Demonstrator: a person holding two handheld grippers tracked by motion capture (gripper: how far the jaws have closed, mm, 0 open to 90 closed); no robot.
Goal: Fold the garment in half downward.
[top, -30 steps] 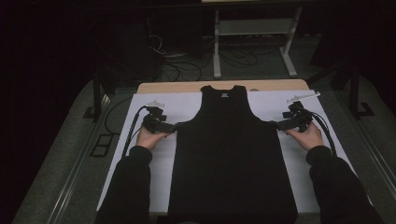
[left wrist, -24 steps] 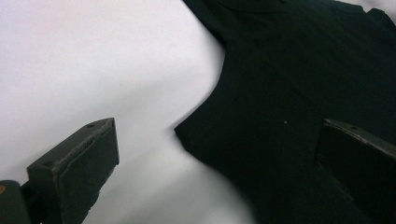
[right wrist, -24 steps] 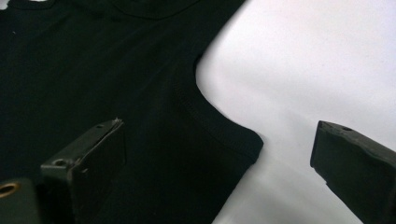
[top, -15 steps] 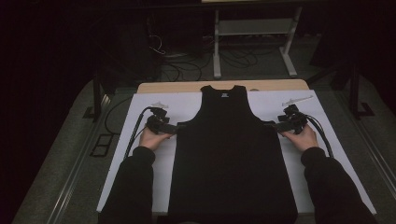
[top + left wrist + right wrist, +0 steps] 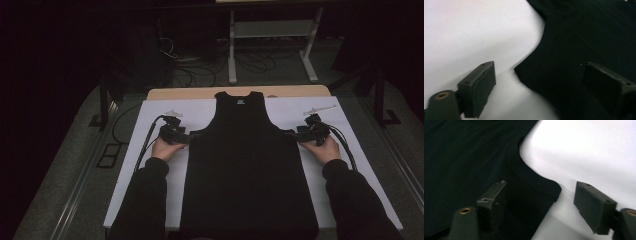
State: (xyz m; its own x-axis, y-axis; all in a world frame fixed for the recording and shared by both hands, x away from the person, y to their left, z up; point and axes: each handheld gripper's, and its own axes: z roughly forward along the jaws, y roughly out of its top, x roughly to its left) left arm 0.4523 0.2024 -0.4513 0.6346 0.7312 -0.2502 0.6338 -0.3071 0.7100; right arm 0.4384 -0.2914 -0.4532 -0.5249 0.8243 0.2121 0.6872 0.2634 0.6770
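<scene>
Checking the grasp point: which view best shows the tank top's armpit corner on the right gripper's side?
The right gripper view: the hemmed corner of the black tank top lies between the open fingers. The high view shows it small and dark beside the right gripper. The left gripper view shows the opposite corner.

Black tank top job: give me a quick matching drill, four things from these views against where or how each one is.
1. tank top
2. left gripper
3. right gripper
4. white sheet

a. open at the garment's right armhole corner
b. covers the table under the garment
c. lies flat, neck toward the far edge
d. open at the garment's left armhole corner

Pairs: 1-c, 2-d, 3-a, 4-b
</scene>
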